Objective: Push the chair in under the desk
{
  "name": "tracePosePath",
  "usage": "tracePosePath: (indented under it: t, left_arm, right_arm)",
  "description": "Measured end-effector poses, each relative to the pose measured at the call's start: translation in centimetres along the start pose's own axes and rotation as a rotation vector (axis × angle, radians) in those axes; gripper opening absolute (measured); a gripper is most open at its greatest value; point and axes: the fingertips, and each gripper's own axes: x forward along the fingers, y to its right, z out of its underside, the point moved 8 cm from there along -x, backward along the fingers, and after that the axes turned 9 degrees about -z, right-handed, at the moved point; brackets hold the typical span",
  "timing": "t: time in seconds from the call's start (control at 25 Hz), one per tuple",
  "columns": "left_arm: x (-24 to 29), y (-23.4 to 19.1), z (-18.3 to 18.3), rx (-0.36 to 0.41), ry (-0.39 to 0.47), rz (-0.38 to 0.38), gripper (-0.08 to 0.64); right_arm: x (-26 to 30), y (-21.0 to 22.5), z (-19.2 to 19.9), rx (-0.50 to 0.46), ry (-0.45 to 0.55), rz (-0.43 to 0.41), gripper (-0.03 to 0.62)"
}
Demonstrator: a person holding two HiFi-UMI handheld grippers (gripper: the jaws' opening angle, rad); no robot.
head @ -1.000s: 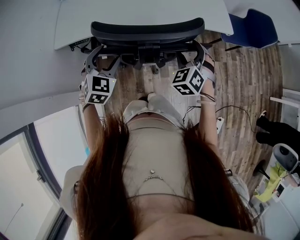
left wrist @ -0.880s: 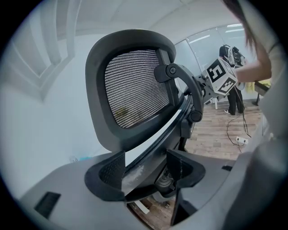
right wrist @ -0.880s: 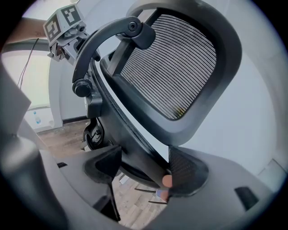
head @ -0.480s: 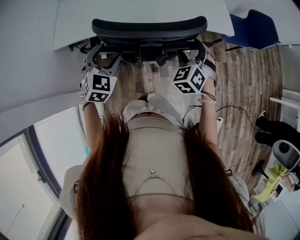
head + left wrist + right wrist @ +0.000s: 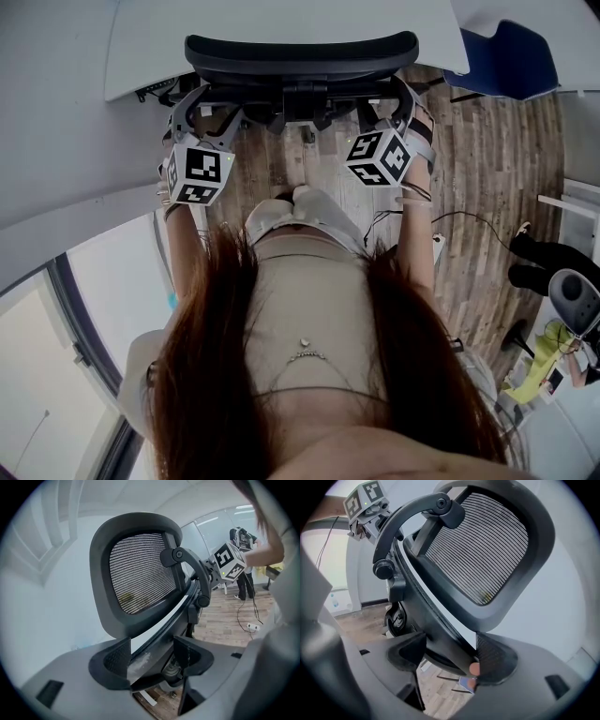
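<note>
A black office chair with a mesh back [image 5: 300, 58] stands with its top rail right at the white desk's [image 5: 281, 23] near edge; its seat is hidden under the desk. My left gripper [image 5: 190, 108] grips the back frame's left side and my right gripper [image 5: 400, 98] its right side. In the left gripper view the curved frame [image 5: 154, 634] fills the gap of the left gripper [image 5: 152, 657]. In the right gripper view the frame [image 5: 440, 634] runs through the right gripper [image 5: 450, 657] and presses its right pad.
A blue chair [image 5: 511, 56] stands at the far right by the desk. A white power strip and cable [image 5: 438, 248] lie on the wooden floor to the right, where a person [image 5: 539, 262] stands. A grey wall and a window [image 5: 56, 281] run along the left.
The chair back and both grippers have shifted slightly forward towards the desk. Both grips look unchanged.
</note>
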Motion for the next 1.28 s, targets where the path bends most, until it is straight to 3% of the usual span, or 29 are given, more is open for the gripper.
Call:
tracePosePath:
  t: [1.28]
  left_arm:
    - [4.3, -1.8, -0.8, 0.011, 0.027, 0.007, 0.279]
  right_arm:
    - [3.4, 2.5, -0.9, 0.009, -0.023, 0.015, 0.325]
